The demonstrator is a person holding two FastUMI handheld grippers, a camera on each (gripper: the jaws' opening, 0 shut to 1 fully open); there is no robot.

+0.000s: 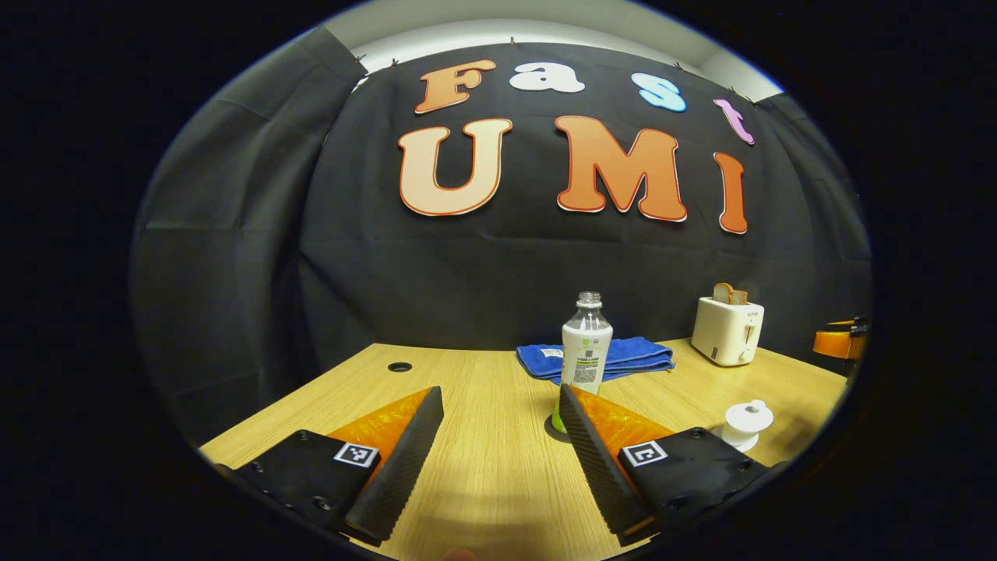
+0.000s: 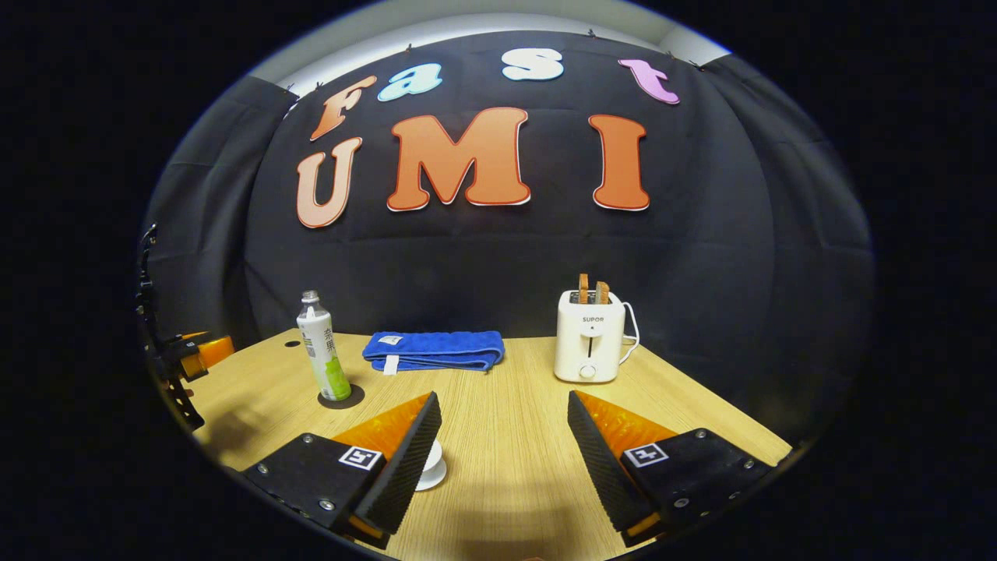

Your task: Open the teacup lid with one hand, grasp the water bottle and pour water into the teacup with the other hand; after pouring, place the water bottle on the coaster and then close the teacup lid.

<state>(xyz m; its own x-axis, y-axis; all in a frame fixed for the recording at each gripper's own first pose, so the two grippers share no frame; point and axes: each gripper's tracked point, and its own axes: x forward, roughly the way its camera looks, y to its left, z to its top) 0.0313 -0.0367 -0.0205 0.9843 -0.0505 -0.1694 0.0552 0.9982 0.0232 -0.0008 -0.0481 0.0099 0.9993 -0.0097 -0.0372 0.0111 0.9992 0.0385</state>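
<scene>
Here, the water bottle [image 2: 324,354] is seen upright on the dark round coaster [image 2: 341,399], uncapped, toward the left part of the wooden table [image 2: 506,460] in the right gripper view; in the left gripper view it stands just beyond the tip of that gripper's right finger. The white teacup [image 1: 745,424] is recorded with its knobbed lid [image 1: 752,408] seated on it, well apart from the bottle and off to that view's right; in the right gripper view it is partly hidden behind the near-left finger. Bottle on coaster and lid on cup fit either a finished pour or one yet to be made; whether water is in the cup cannot be told. If the lid is to be lifted, the knob should be approached from above and squarely, pinched at its narrow neck, and raised straight so that the cup is not dragged; if the bottle is to be taken, it should be gripped at mid-body, since the top is open and tilt must be controlled. The left gripper [image 1: 498,405] is spread wide, nothing held between its fingers, nothing touched. The right gripper [image 2: 502,409] is likewise spread wide and empty. A folded blue towel [image 2: 435,351] and a white toaster [image 2: 590,335] holding toast are noted at the back of the table.
</scene>
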